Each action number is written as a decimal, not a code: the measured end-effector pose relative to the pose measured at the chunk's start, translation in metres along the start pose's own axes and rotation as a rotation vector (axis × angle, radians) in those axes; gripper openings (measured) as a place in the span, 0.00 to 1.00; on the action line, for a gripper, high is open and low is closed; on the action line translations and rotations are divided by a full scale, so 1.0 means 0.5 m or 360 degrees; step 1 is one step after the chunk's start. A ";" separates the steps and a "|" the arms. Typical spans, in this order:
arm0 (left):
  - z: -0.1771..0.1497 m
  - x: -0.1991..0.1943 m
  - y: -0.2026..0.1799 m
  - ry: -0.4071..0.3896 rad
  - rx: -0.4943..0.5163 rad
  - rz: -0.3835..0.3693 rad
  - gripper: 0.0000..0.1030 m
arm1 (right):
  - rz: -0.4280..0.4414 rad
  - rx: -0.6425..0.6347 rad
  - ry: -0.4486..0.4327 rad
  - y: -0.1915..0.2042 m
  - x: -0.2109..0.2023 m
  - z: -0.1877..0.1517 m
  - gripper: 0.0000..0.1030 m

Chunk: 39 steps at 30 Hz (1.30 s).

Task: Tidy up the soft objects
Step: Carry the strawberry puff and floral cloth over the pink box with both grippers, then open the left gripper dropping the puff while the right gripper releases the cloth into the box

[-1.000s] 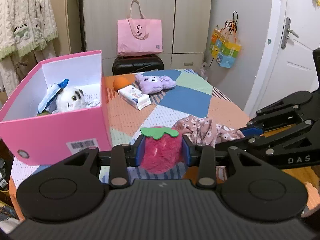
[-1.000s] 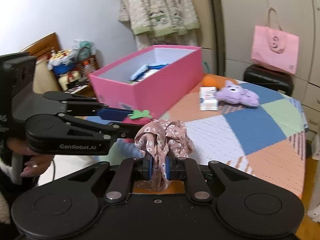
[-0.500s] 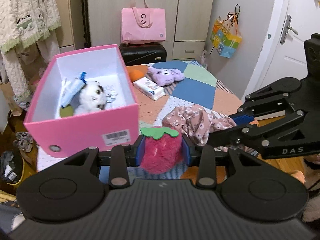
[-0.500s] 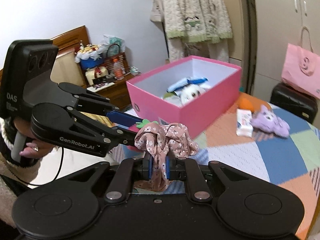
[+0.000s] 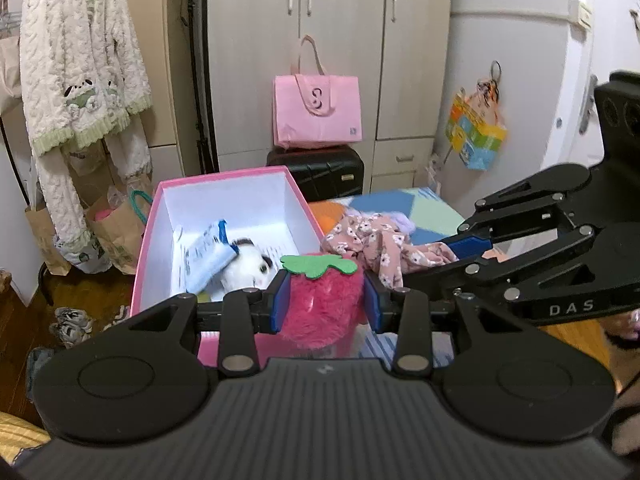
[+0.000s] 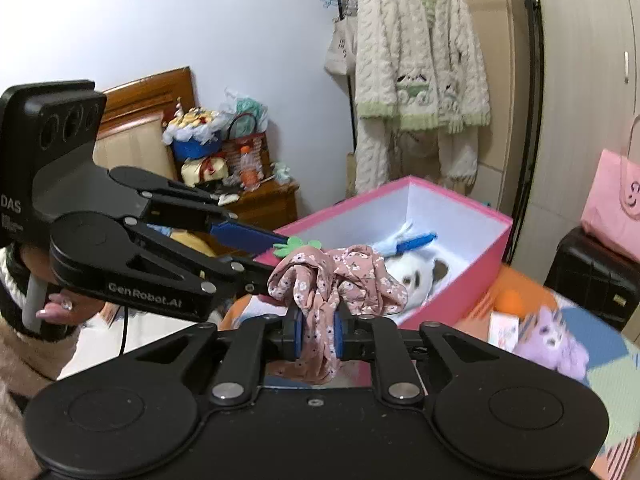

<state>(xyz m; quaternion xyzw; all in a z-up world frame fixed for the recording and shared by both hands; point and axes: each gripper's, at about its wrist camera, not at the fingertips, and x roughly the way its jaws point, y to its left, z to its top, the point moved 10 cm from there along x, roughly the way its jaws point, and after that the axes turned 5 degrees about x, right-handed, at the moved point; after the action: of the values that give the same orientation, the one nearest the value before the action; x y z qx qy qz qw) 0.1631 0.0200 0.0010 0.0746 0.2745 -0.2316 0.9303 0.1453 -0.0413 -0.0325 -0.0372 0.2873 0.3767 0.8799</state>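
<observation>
The left gripper [image 5: 324,305] is squeezing the plush strawberry [image 5: 323,304] firmly between its blue pads, with the pink box [image 5: 156,216] lying just ahead. Just to its right, the right gripper [image 6: 318,332] is easing its jaws apart, the floral cloth [image 6: 332,276] still pinched between them.

You can read "DAS" on the right gripper [image 5: 464,254] at three o'clock, "GenRobot.AI" and "DAS" on the left gripper [image 6: 276,254] at nine.

The purple plush [image 6: 554,346] is blurred; the floral cloth [image 5: 380,240] hides it from the left wrist.
</observation>
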 end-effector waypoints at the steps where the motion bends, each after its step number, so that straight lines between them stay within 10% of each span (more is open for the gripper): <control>1: 0.010 0.009 0.010 -0.0010 -0.0015 -0.0002 0.36 | -0.0004 0.0014 -0.0016 -0.008 0.008 0.013 0.20; 19: 0.105 0.226 0.170 -0.0078 -0.0034 -0.0002 0.36 | -0.0131 -0.0073 -0.0019 -0.166 0.193 0.147 0.21; 35: 0.053 0.426 0.244 0.0291 -0.0171 -0.0037 0.39 | -0.0263 -0.0075 0.0235 -0.286 0.351 0.104 0.22; 39: 0.059 0.422 0.245 0.0240 -0.0115 0.0029 0.47 | -0.0336 -0.0151 0.0279 -0.296 0.358 0.095 0.37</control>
<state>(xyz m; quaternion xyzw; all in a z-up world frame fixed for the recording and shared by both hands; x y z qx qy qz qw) 0.3915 0.0376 -0.0879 0.0605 0.3512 -0.2068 0.9112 0.3679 -0.0190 -0.1109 -0.1415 0.3394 0.2905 0.8834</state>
